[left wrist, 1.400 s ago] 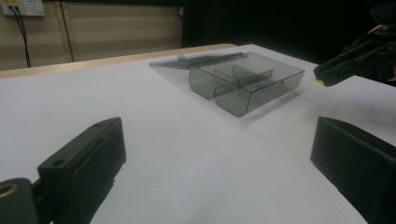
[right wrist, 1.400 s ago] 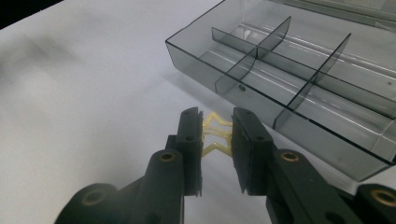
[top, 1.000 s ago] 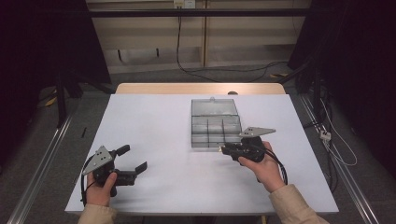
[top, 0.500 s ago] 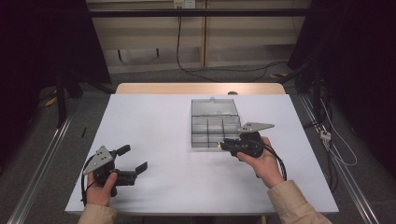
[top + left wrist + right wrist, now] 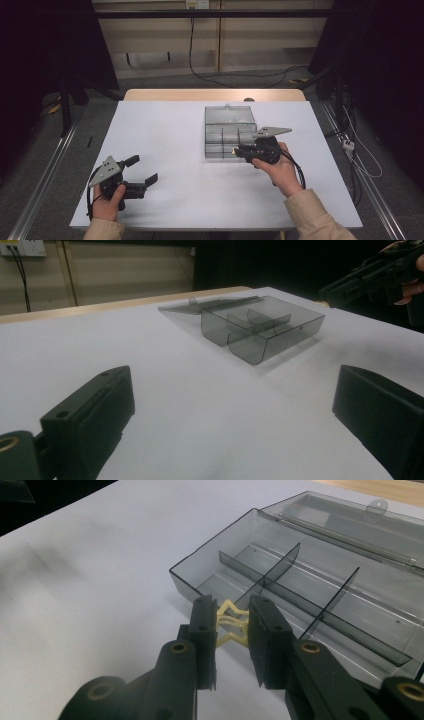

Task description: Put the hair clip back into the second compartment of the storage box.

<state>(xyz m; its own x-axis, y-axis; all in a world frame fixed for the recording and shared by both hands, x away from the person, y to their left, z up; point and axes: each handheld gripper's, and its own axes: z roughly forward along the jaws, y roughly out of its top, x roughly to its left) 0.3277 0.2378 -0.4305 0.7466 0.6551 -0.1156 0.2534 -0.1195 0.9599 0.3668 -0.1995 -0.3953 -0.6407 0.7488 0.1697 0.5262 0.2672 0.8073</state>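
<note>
While the right gripper (image 5: 232,625) hangs over the near rim of the box (image 5: 320,587), its jaws are clenched on a small yellow star-shaped piece (image 5: 231,624), which sits between the pads just above the box's front corner compartment. From above, that gripper (image 5: 239,151) lies at about 4 o'clock from the table's (image 5: 165,125) centre, pointing toward 9 o'clock, at the near edge of the box (image 5: 227,131). The clear, smoky box is divided into compartments, and its lid lies open flat behind it, toward 12 o'clock. At about 8 o'clock on the table, the left gripper (image 5: 143,170) rests low with its jaws released, wide apart and holding nothing. From its own view the box (image 5: 260,330) lies well apart, toward 1 o'clock, on the white tabletop (image 5: 100,345).
</note>
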